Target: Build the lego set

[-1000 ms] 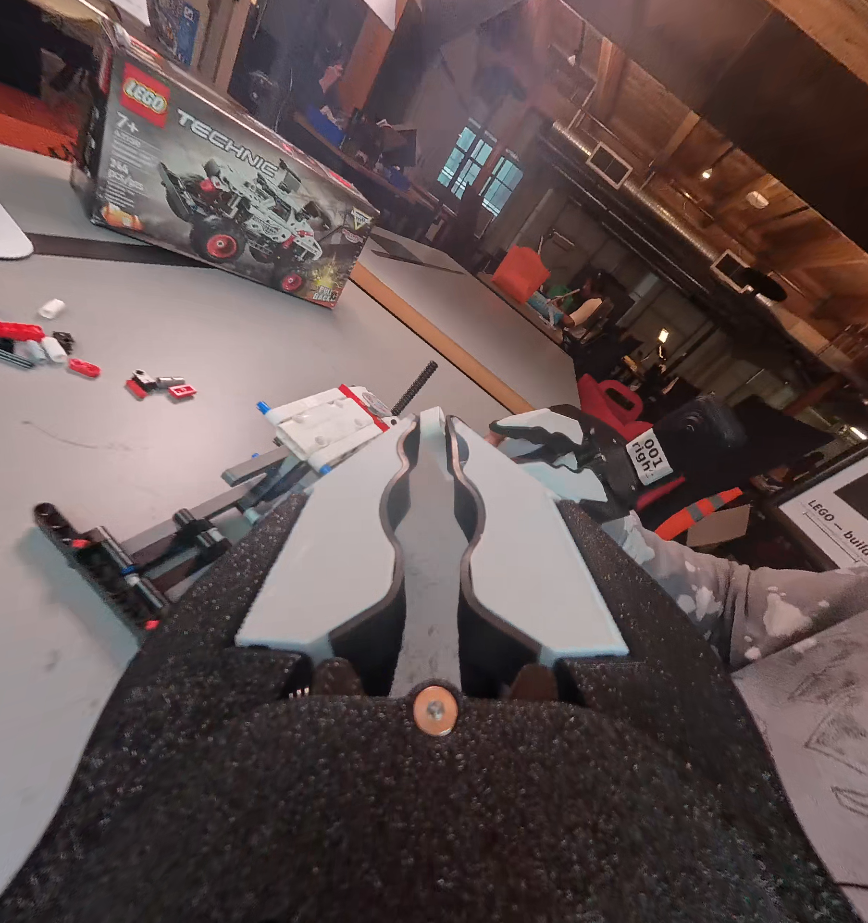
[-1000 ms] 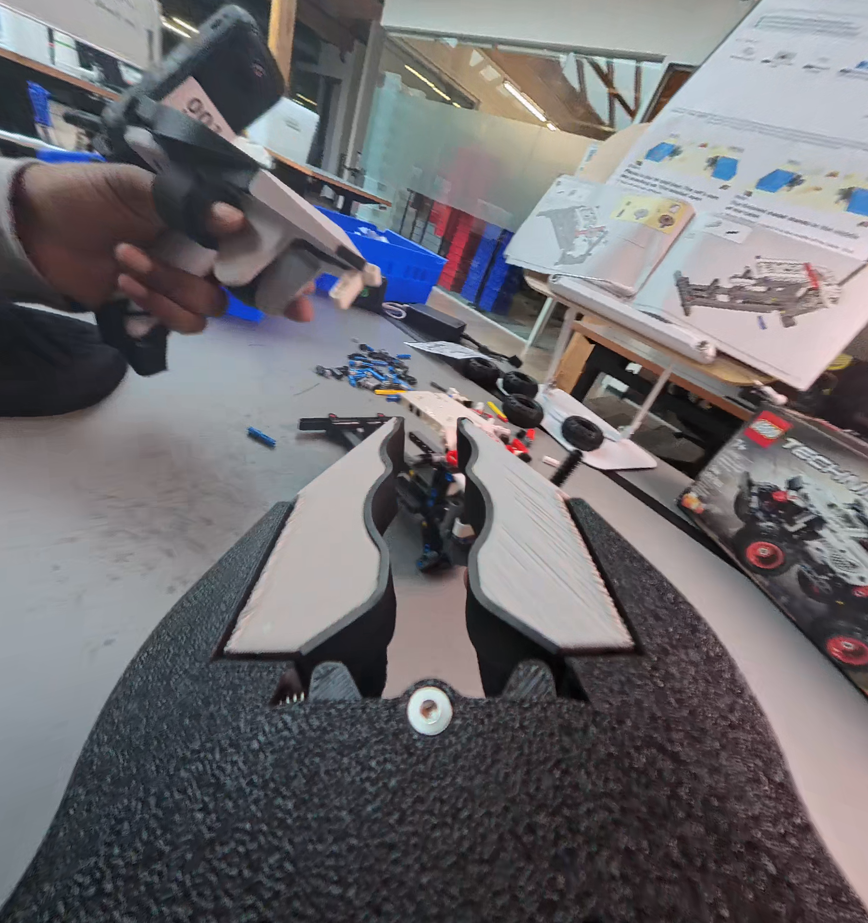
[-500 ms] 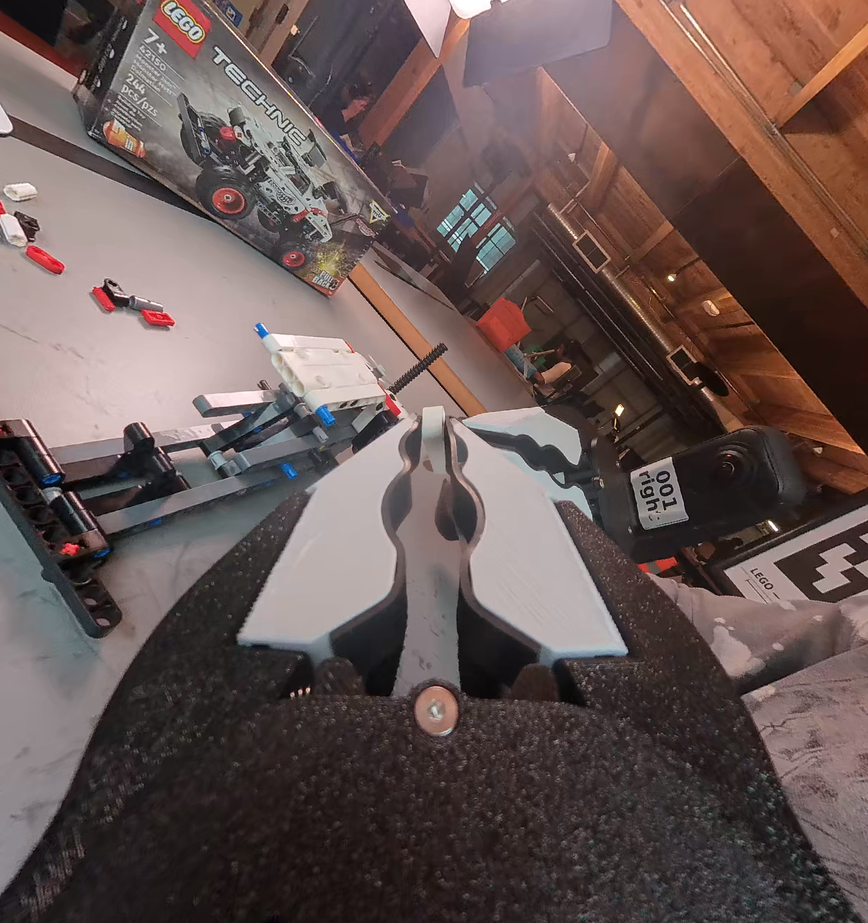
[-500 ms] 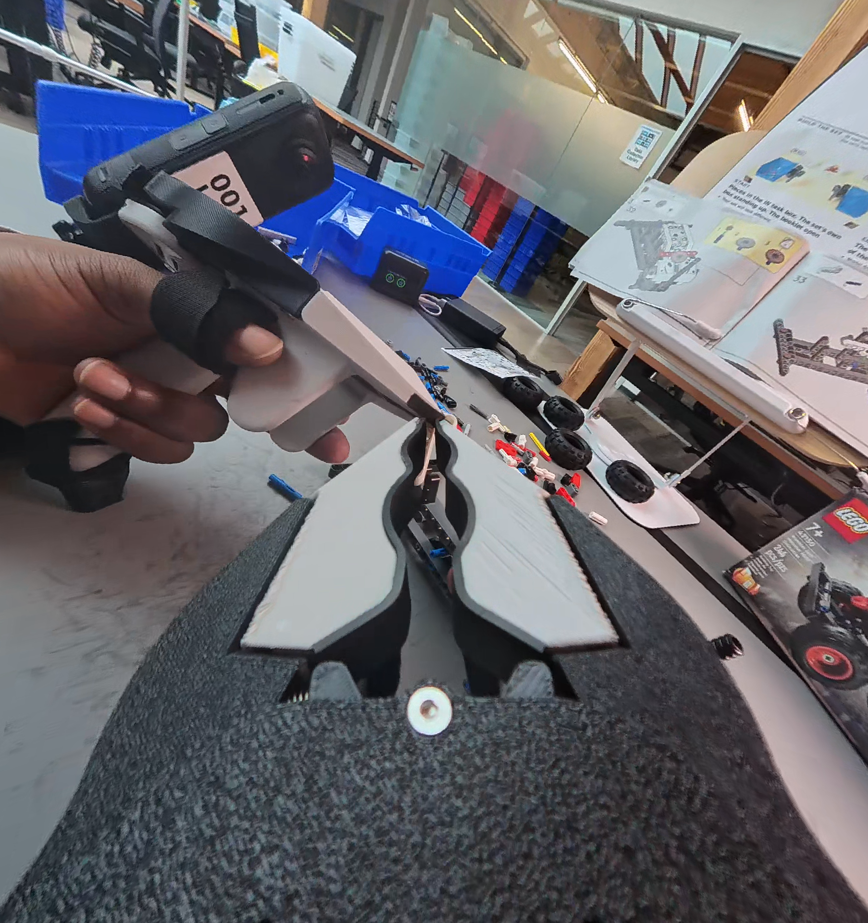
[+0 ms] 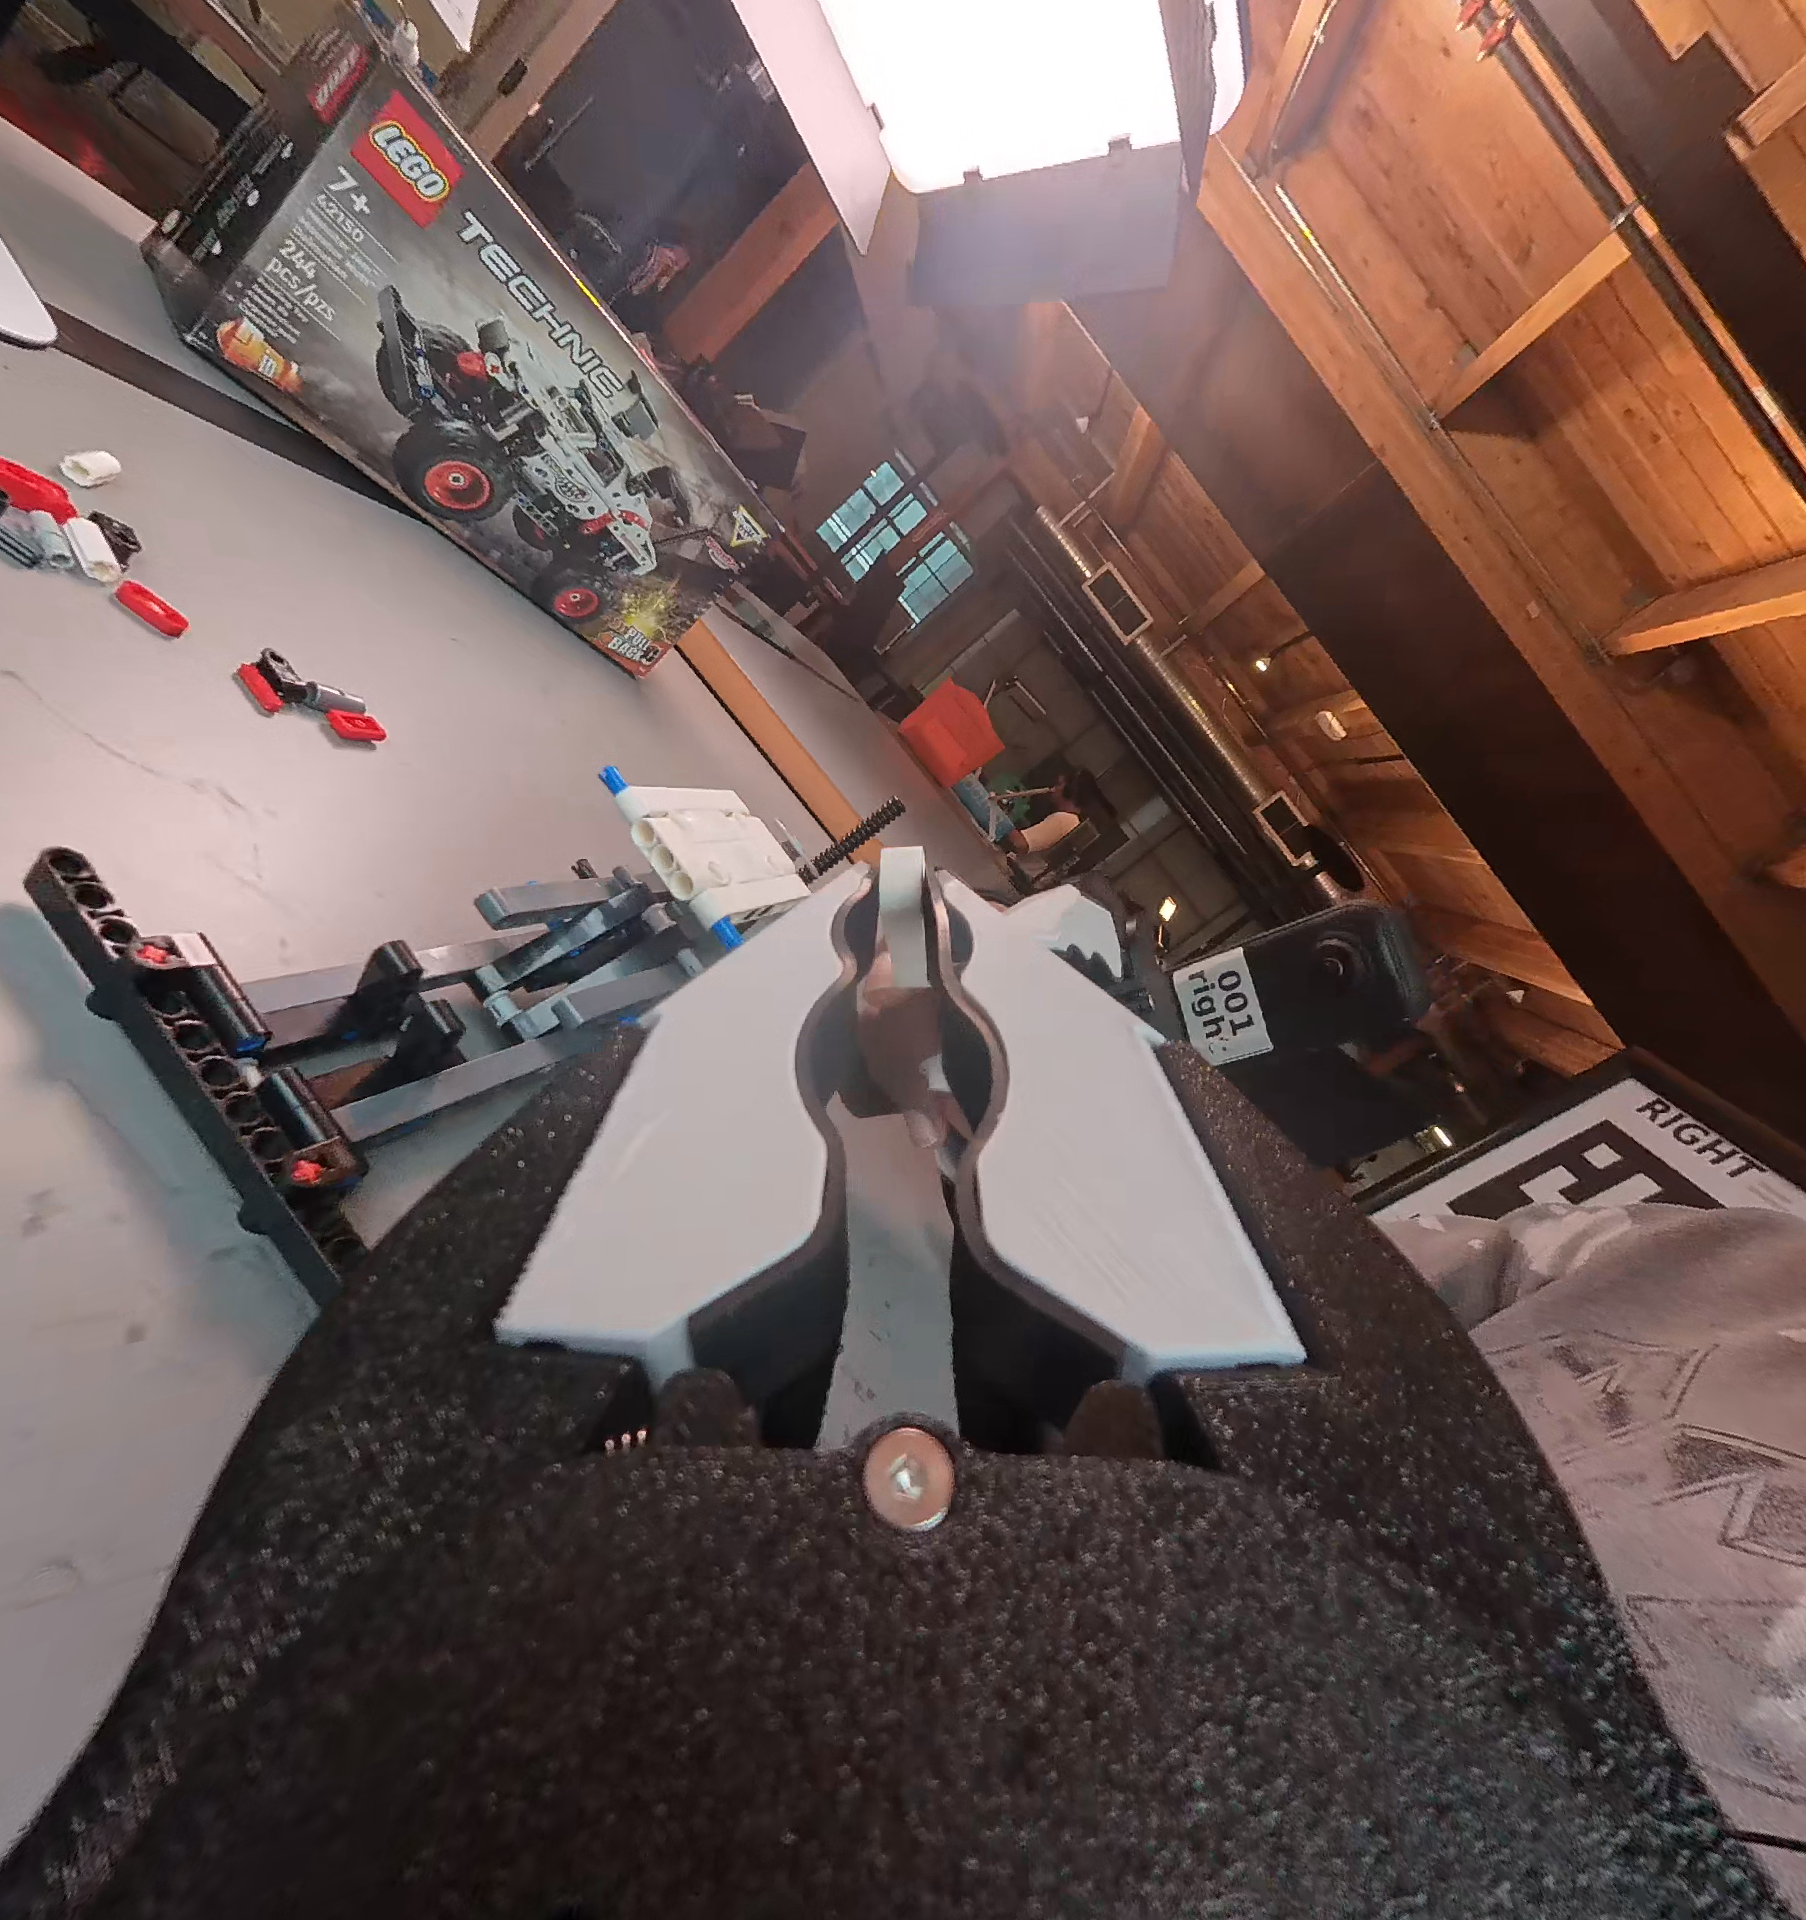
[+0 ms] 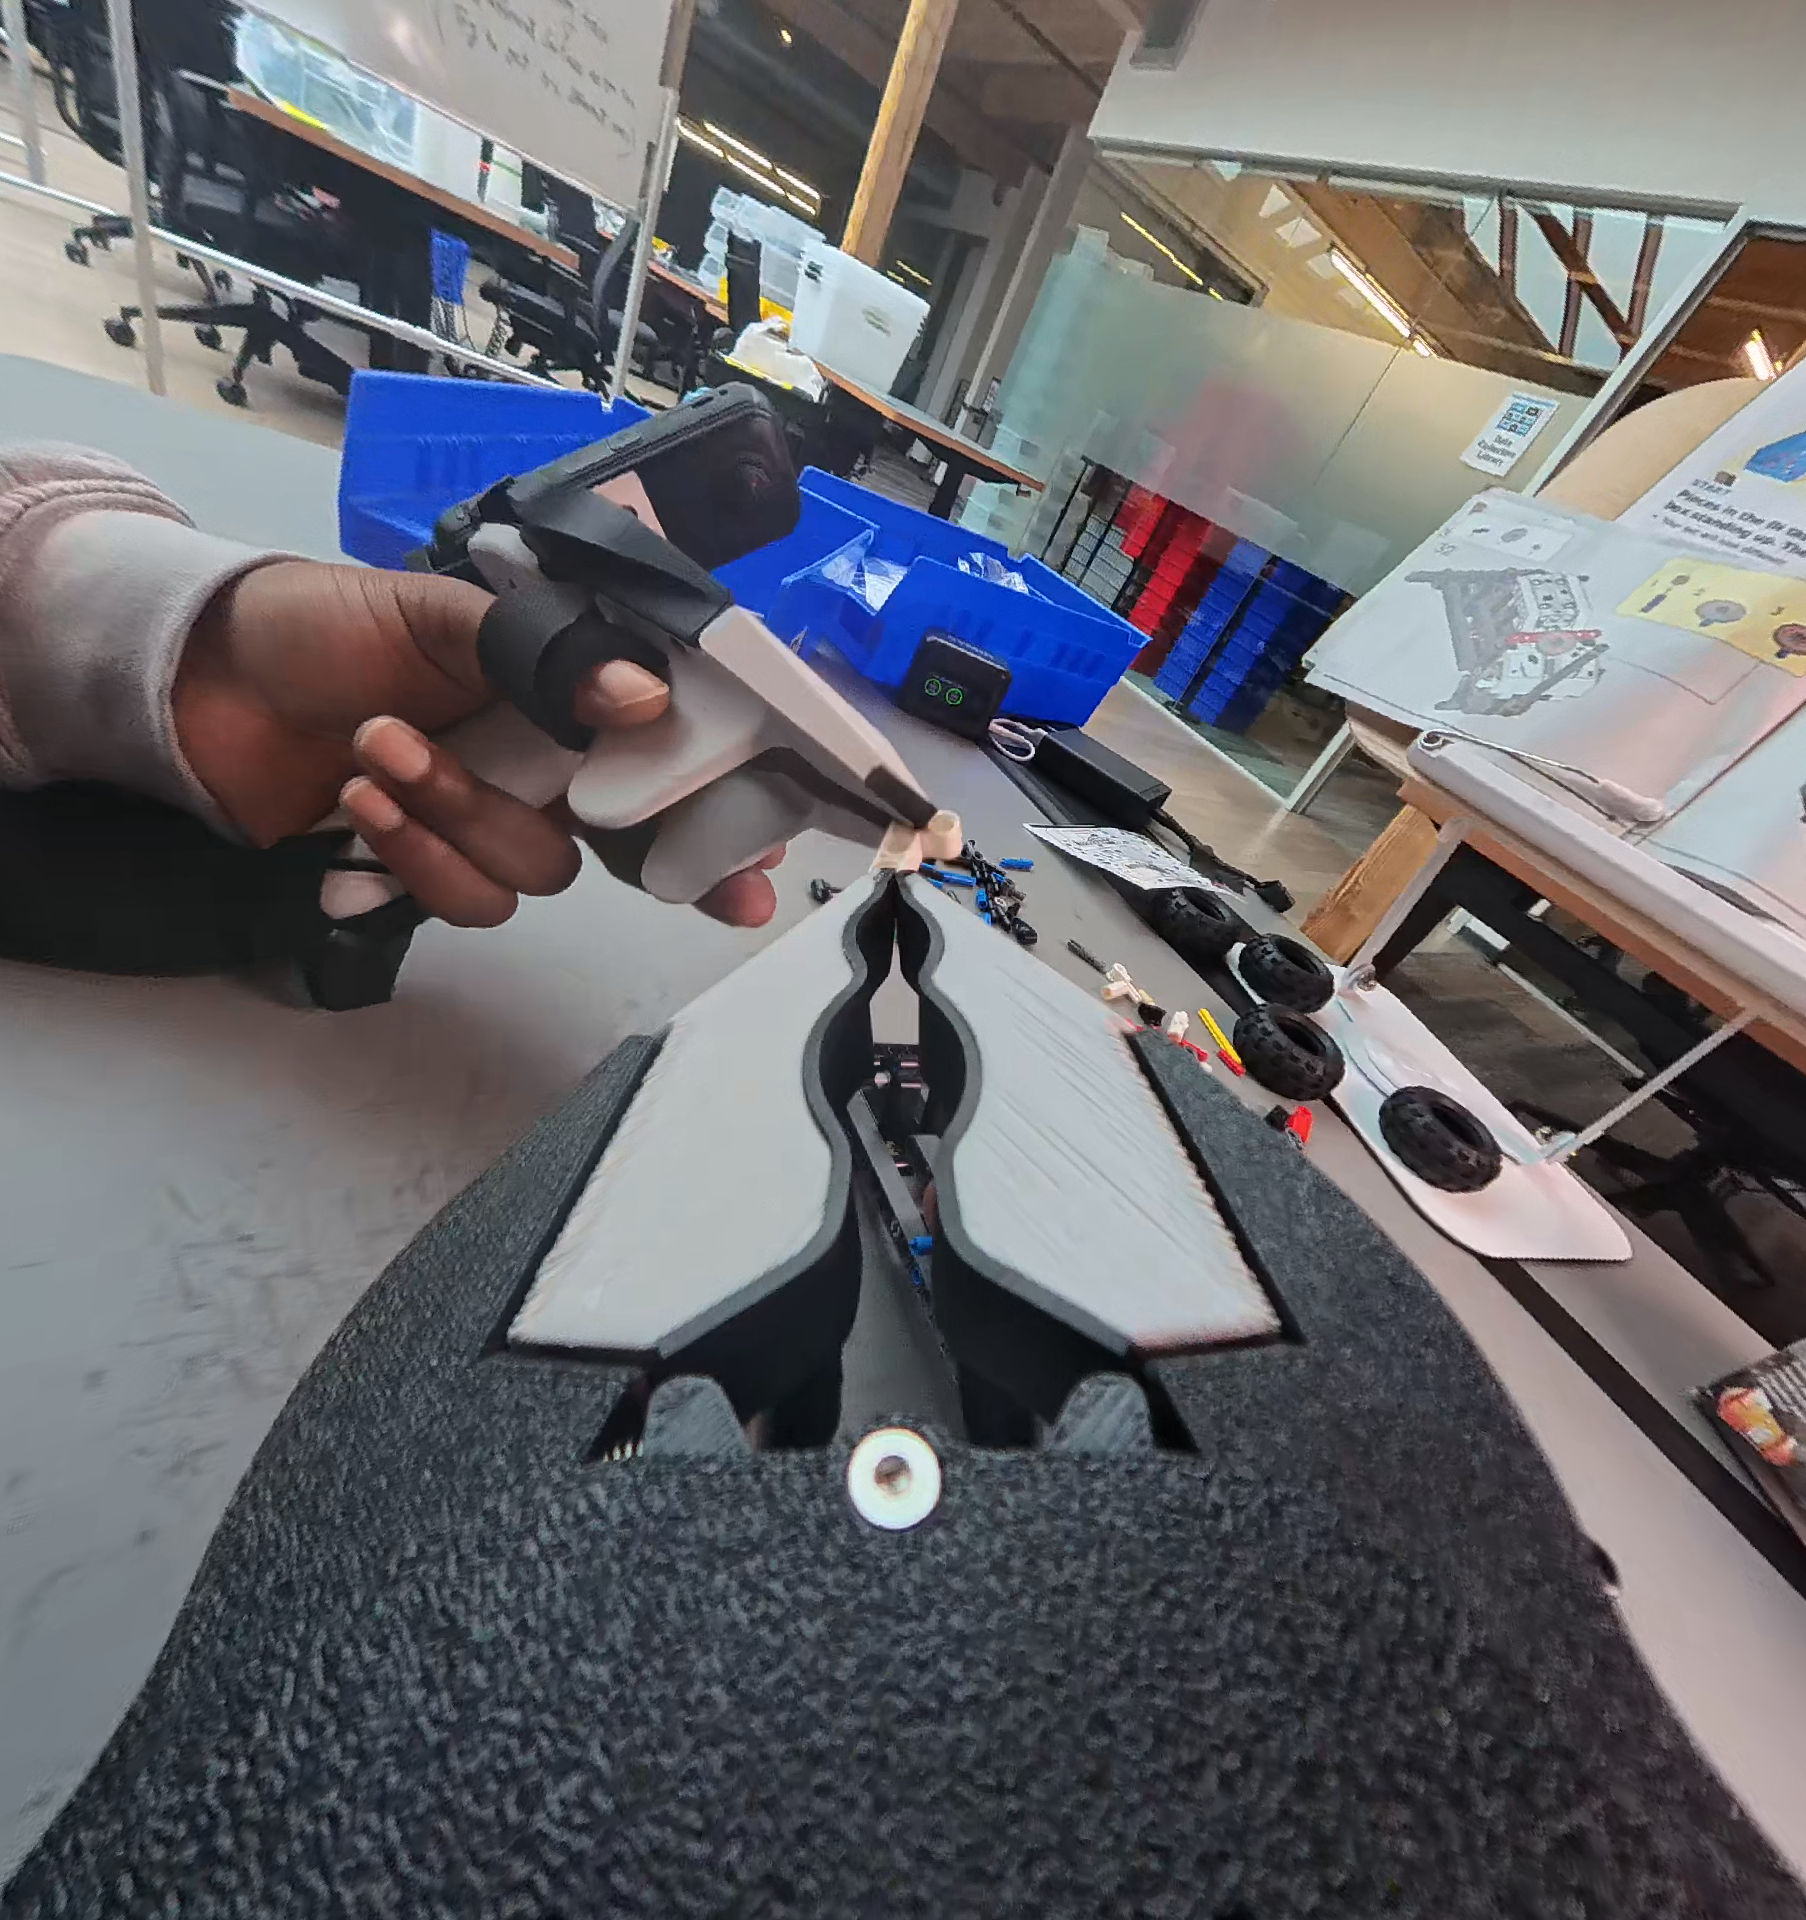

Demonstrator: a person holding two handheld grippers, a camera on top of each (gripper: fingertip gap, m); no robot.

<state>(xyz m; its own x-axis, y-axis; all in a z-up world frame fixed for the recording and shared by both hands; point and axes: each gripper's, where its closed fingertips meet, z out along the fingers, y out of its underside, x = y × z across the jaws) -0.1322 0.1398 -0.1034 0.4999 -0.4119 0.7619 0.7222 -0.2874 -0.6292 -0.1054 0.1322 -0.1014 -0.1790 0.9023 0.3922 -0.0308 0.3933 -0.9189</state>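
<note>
My left gripper [image 5: 901, 883] is shut on a small tan piece [image 5: 901, 925] and holds it above the grey table [image 5: 203, 790]. In the right wrist view the left gripper [image 6: 914, 816], held by a hand, points down and right with the tan piece [image 6: 920, 840] at its tip. My right gripper [image 6: 891, 883] is shut, tips pinched on the lower end of that piece. The grey and black chassis with a white block [image 5: 379, 1029] lies on the table left of the left gripper. It shows through the right gripper's gap [image 6: 888, 1122].
The set's box [image 5: 483, 416] stands at the back of the table. Loose red, white and black parts [image 5: 307, 701] lie left of it. Black tyres [image 6: 1288, 1049] sit on a white tray, with blue bins [image 6: 982, 623], small parts [image 6: 992, 883] and an instruction booklet [image 6: 1605, 623] beyond. Less than 4 cm separates the two grippers' tips.
Both grippers have risen and come tip to tip. The right gripper, slightly open before, has closed around the lower end of the tan piece that the left gripper holds.
</note>
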